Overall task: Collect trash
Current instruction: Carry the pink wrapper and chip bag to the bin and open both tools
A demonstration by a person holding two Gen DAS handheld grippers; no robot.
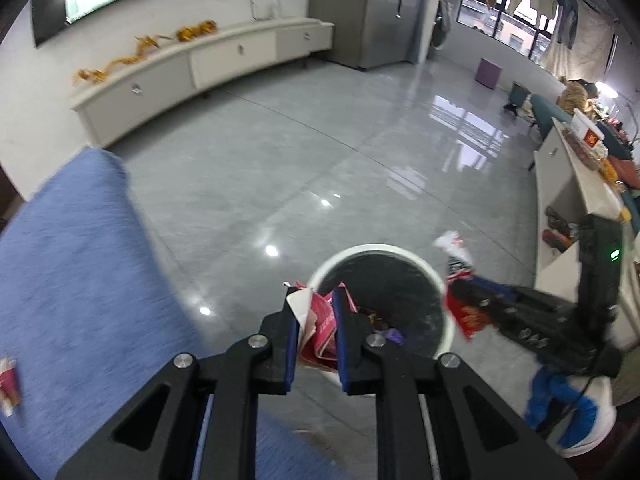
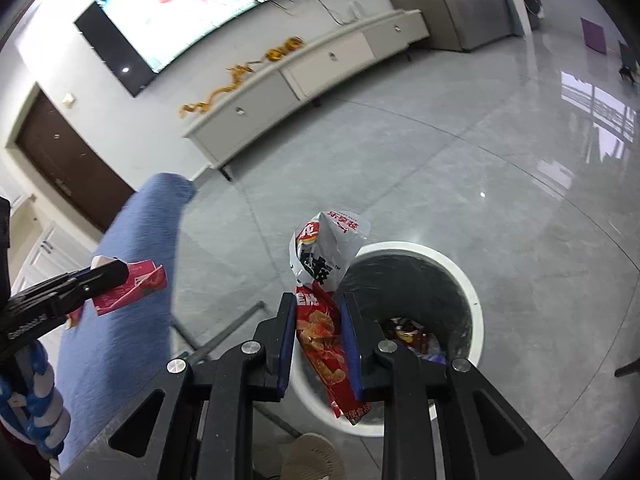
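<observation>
Both wrist cameras are looking steeply down, close in.
Both are sharing the white bin (image 1: 448, 340) (image 2: 476, 304) and grey floor (image 1: 280, 160) (image 2: 480, 160).

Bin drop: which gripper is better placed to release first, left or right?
Left, probably. In its own view the left gripper, shut on the pink carton, sits over the white bin. The right gripper, shut on the snack bag, hangs at the bin's near rim.
</observation>
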